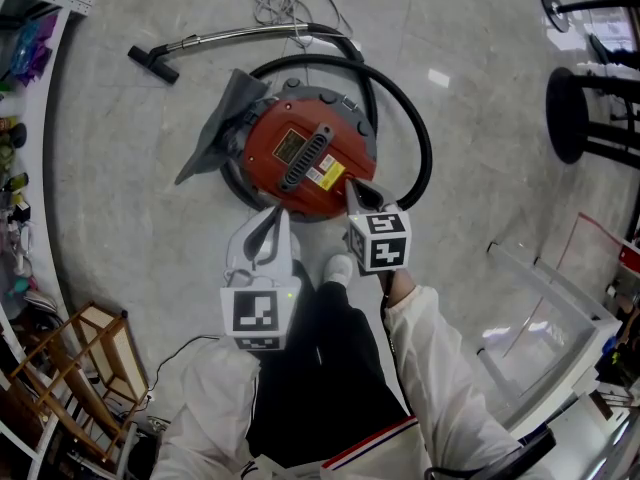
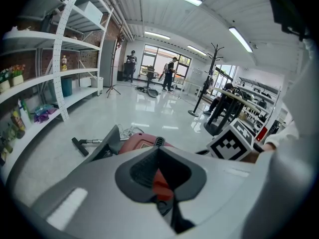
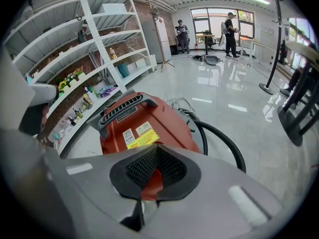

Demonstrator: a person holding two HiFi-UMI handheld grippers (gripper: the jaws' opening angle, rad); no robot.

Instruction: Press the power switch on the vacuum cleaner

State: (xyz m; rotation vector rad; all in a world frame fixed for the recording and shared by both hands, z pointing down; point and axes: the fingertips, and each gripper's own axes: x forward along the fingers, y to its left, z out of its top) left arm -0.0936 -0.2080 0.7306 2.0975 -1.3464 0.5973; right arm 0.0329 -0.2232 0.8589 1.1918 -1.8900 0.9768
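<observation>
The vacuum cleaner (image 1: 300,153) is sitting upper centre; I am holding the left gripper (image 1: 271,218) and right gripper (image 1: 356,192), jaws pressed together, by its lower edge.

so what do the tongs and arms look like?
Left tongs and right tongs: pale grey beak-shaped shells, dark ribbed pads. Each carries a white cube with black square markers. Small green light on the left one. Sleeves are white.

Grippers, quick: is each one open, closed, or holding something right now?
Left gripper: closed, holding nothing.
Right gripper: closed, holding nothing, its tip by the red vacuum cleaner.
</observation>
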